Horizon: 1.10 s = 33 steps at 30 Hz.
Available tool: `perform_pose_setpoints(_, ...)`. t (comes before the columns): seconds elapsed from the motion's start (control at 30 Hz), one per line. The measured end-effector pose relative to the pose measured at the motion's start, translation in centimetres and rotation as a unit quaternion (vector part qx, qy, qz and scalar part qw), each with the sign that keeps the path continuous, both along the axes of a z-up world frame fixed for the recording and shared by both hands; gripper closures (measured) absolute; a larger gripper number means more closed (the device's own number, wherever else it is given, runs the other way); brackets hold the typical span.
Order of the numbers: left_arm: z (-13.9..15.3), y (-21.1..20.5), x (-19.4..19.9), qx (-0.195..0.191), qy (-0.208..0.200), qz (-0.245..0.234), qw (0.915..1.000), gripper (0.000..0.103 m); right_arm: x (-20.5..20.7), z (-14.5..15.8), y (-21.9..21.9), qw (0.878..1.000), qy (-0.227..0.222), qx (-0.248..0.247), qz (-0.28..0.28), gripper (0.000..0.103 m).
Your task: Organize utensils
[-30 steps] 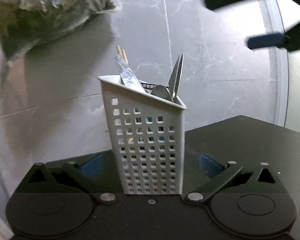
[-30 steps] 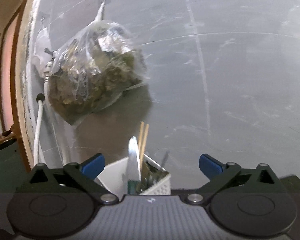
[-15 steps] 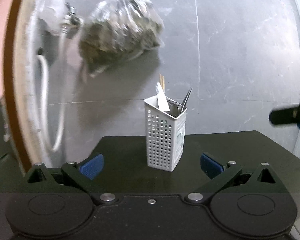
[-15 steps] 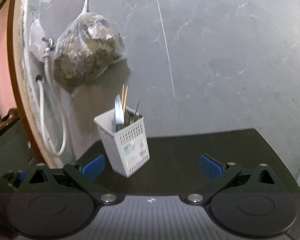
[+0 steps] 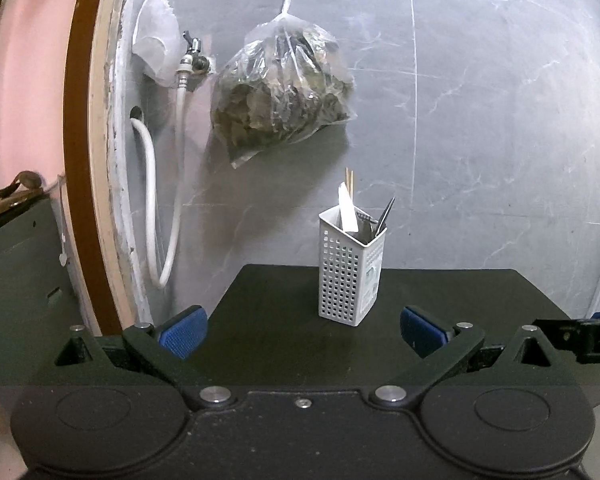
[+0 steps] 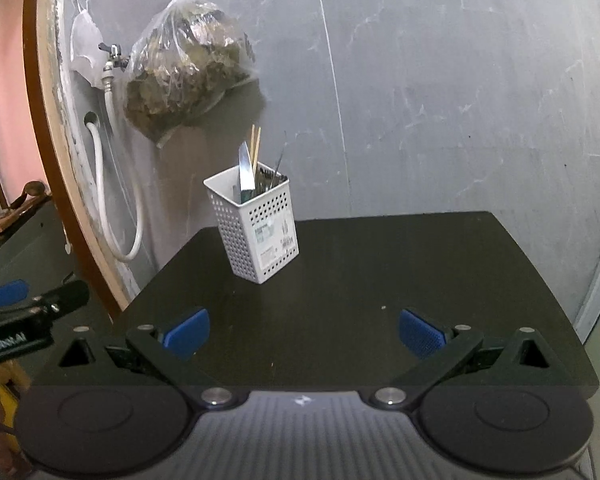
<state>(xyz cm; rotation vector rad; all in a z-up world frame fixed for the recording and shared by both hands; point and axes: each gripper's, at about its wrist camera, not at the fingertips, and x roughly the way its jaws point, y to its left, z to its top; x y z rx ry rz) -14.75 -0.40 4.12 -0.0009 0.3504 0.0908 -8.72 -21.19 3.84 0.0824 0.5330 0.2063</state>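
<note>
Legible text: almost none.
White holder (image 6: 256, 224) carried a printed label (image 6: 274, 236) on its face toward 5 o'clock; print too small to read. Left gripper's body (image 6: 16, 334), at 9 o'clock in the right wrist view, showed partial white lettering, not fully readable.

White perforated plastic utensil holder (image 5: 350, 270), shiny metal knife blade (image 6: 244, 176), matt dark table (image 6: 380, 280), glossy marbled grey wall (image 5: 480, 140)

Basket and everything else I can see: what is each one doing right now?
Basket: upright on the table, holding utensils.
Knife: standing in basket, blade up.
Chopsticks: standing in basket.
Bag: hanging on wall.
Left gripper: jaws open, empty.
Right gripper: jaws open, empty.
</note>
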Motion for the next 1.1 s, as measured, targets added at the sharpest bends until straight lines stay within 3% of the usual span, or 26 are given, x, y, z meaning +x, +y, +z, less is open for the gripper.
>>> perform_pose_setpoints(0.33,-0.3,1.6,0.9,-0.014,0.027,-0.003,0.9995,0.001,0.7,-0.9,1.2,0.999,0.025,-0.012,-0.019,0.0)
perform_pose_setpoints(1.1,-0.7,2.0,2.1,0.0,0.029,-0.025,0.9993,0.001,1.5,-1.8,2.1,0.998,0.05,-0.021,-0.035,0.0)
